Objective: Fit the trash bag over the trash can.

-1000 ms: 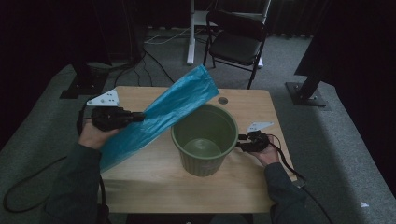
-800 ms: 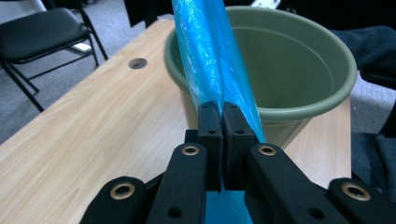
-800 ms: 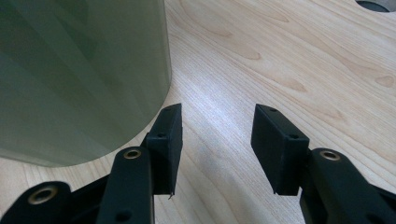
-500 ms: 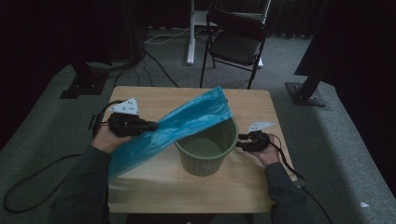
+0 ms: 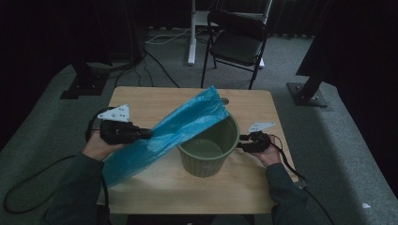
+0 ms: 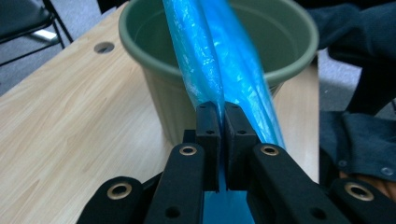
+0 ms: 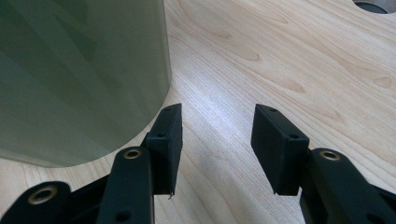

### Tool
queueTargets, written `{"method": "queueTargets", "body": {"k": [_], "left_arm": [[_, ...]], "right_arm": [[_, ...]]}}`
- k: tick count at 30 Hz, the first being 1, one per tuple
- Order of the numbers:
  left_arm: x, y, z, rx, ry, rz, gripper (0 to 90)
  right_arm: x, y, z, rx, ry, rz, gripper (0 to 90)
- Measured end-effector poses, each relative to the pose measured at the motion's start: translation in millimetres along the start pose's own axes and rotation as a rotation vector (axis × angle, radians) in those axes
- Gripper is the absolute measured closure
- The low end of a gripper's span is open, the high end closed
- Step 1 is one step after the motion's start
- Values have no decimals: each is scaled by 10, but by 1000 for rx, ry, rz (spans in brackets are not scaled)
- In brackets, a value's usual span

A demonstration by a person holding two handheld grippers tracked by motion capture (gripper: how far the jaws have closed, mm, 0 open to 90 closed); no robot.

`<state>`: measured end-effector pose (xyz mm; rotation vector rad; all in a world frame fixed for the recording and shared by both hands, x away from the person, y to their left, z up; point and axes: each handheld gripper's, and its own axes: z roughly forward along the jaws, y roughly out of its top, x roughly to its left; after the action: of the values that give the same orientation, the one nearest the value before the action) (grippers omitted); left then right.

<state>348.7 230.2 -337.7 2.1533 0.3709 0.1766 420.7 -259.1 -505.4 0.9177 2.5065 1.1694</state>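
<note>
Plastic of a blue bag (image 5: 164, 136) stretches in a long band across the wooden table (image 5: 155, 98), from the near left edge up to the rim of the green bin (image 5: 209, 150). The upper end of the bag lies over the far left part of the rim, and the lower end hangs down past the table edge near the person's left sleeve (image 5: 70, 187).

The left gripper (image 5: 145, 133) is clamped on the bag about the middle of its length. In the left gripper view the two black jaws stand almost together with the blue film (image 6: 219, 60) pinched between the pads, and the film runs forward from them over the bin (image 6: 280, 51).

The right gripper (image 5: 241, 143) rests low at the right side of the bin, just beside its wall. In the right gripper view its jaws stand apart with bare table wood (image 7: 280, 56) between them, and the ribbed green wall (image 7: 79, 74) is next to the left jaw. I cannot tell whether this jaw touches the wall.

A black folding chair (image 5: 237, 42) stands on the grey carpet behind the table.
</note>
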Motion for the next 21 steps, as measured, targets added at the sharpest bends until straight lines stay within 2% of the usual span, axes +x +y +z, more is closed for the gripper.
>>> {"method": "queueTargets", "body": {"k": [3,6,10,13,17,21], "left_arm": [[-11,35,-6,-2,-9,6,860],[-11,35,43,22,-12,5,858],[-7,50,117,39,-21,3,847],[8,65,146,40,-26,-4,842],[46,59,151,43,-20,-20,842],[60,56,154,40,-16,-30,843]], "right_arm": [[-4,11,-24,-14,-8,-2,529],[-5,37,-92,-43,-12,1,541],[-23,113,-229,-87,-17,9,640],[-31,219,-394,-130,-31,27,720],[14,369,-589,-176,-53,18,751],[70,538,-750,-222,-47,2,753]]}}
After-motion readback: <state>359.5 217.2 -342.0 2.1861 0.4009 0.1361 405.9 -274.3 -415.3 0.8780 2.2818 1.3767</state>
